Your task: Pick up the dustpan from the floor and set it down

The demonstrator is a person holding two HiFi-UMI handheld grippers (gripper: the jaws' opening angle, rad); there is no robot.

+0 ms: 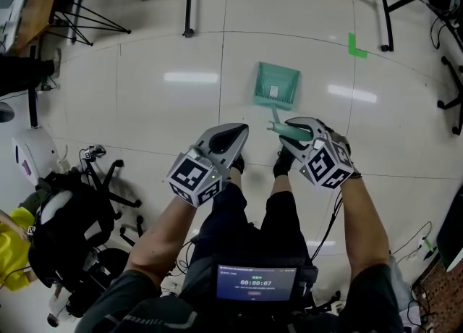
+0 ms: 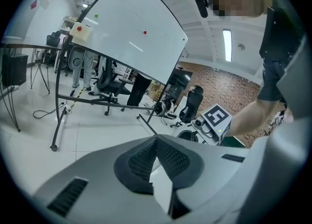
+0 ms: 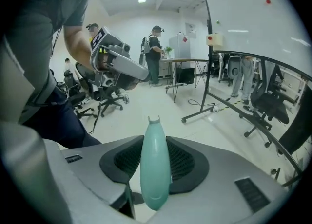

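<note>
A teal dustpan (image 1: 276, 84) lies on the pale tiled floor just ahead of the person's feet, its pan pointing away. Its teal handle (image 3: 155, 169) runs back between the dark pads of my right gripper (image 1: 293, 130), which is shut on it; in the right gripper view the handle's notched tip sticks up past the jaws. My left gripper (image 1: 235, 135) hovers beside it on the left, shut, with nothing between its jaws; in the left gripper view (image 2: 156, 140) the pads meet at the tip.
A black whiteboard stand (image 1: 189, 6) crosses the floor beyond the dustpan. A green tape mark (image 1: 356, 45) is on the floor at the right. Office chairs and bags (image 1: 79, 216) crowd the left side. Cables lie at the right edge. People (image 3: 155, 47) stand farther off.
</note>
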